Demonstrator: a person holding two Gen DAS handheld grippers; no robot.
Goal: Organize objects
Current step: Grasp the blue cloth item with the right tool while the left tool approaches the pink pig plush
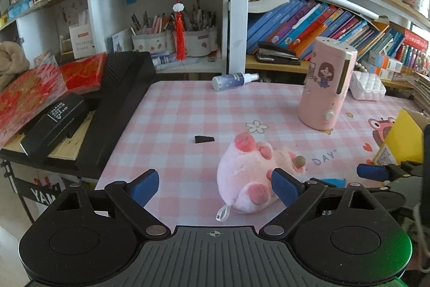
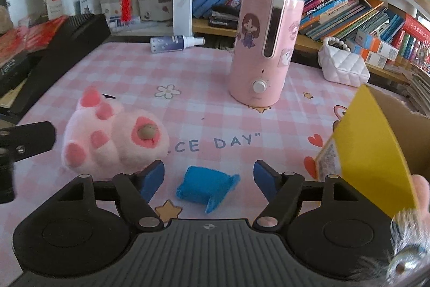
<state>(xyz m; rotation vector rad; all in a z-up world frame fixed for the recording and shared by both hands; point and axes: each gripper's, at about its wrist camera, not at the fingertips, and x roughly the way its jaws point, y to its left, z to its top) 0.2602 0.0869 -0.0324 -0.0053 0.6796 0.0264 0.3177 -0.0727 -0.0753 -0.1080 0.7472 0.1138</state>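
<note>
A pink plush pig (image 1: 250, 176) lies on its back on the pink checked tablecloth (image 1: 177, 109). My left gripper (image 1: 215, 186) is open, its right pad touching or just beside the plush, its left pad apart over cloth. In the right wrist view the plush (image 2: 107, 136) lies at the left. A small blue folded packet (image 2: 207, 186) lies between the pads of my open right gripper (image 2: 209, 179), untouched. A yellow-flapped cardboard box (image 2: 376, 152) stands at the right; it also shows in the left wrist view (image 1: 400, 139).
A tall pink humidifier (image 2: 262, 50) stands mid-table. A spray bottle (image 2: 174, 42) lies at the back edge. A white quilted bag (image 2: 342, 67) sits back right. A small black wedge (image 1: 204, 139) lies on the cloth. A black keyboard case (image 1: 118, 109) and red boxes (image 1: 80, 71) line the left. Bookshelves stand behind.
</note>
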